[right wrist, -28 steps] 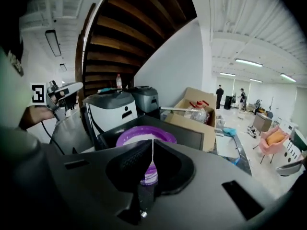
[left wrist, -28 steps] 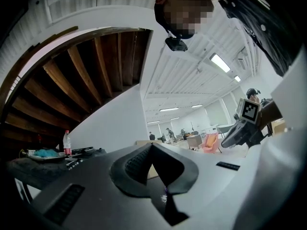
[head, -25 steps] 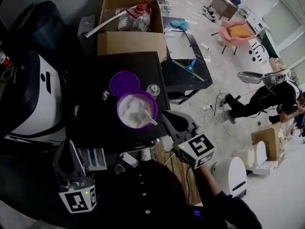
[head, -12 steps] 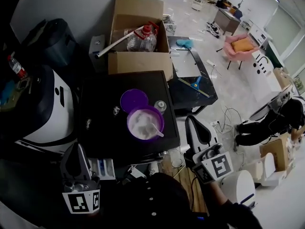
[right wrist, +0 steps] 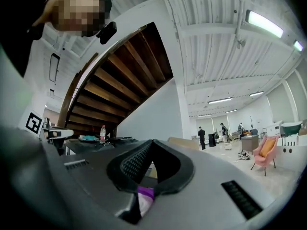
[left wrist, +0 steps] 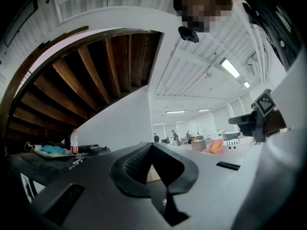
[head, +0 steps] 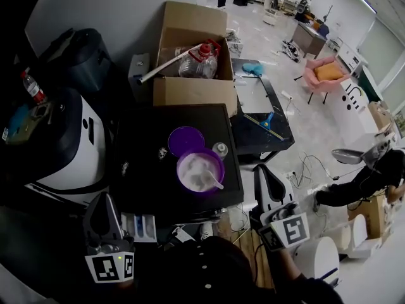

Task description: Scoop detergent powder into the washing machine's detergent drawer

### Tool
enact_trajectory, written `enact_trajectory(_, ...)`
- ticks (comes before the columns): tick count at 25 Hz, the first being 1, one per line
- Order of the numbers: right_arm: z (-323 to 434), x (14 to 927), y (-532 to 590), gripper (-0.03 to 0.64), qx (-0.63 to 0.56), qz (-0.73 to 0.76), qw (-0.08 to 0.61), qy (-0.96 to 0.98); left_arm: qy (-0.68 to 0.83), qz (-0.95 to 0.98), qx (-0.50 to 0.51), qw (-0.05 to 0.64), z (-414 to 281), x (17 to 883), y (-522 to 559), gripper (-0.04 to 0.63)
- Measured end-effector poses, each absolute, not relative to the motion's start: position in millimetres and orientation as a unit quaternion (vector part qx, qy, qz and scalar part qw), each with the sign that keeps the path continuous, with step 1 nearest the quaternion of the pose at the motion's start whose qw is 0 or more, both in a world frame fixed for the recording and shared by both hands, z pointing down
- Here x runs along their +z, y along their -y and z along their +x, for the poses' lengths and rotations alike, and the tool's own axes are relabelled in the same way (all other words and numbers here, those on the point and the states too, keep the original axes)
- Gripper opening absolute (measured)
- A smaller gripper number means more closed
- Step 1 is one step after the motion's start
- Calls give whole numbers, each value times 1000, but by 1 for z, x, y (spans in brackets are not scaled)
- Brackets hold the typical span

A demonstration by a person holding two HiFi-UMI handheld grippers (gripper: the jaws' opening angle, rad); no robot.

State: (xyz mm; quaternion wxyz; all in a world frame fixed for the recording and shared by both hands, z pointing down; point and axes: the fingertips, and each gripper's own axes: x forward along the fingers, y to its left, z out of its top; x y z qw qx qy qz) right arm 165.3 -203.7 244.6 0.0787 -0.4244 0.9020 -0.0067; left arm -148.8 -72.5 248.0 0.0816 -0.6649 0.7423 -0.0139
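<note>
Near purple powder tub (head: 180, 164), left tool (head: 103, 200) closed, empty; right tool (head: 264, 173) closed, empty

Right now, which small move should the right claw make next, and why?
Probably open the right claw, ready for the white scoop. That claw is shut and empty, while the scoop lies in the powder of the purple tub, with its handle toward that claw.

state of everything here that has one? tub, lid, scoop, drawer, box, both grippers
Purple tub: open, white powder inside.
Purple lid: off, flat beside the tub.
White scoop: lying in the powder, unheld.
Detergent drawer: pulled out.
Cardboard box: flaps open.
Left gripper: shut, empty.
Right gripper: shut, empty.
</note>
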Motion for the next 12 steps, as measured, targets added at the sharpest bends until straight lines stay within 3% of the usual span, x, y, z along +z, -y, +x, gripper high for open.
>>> enact_trajectory(12,153,254,206,28,0,-426,45,-904,-741,-666,-19,81,-150,250,75,5)
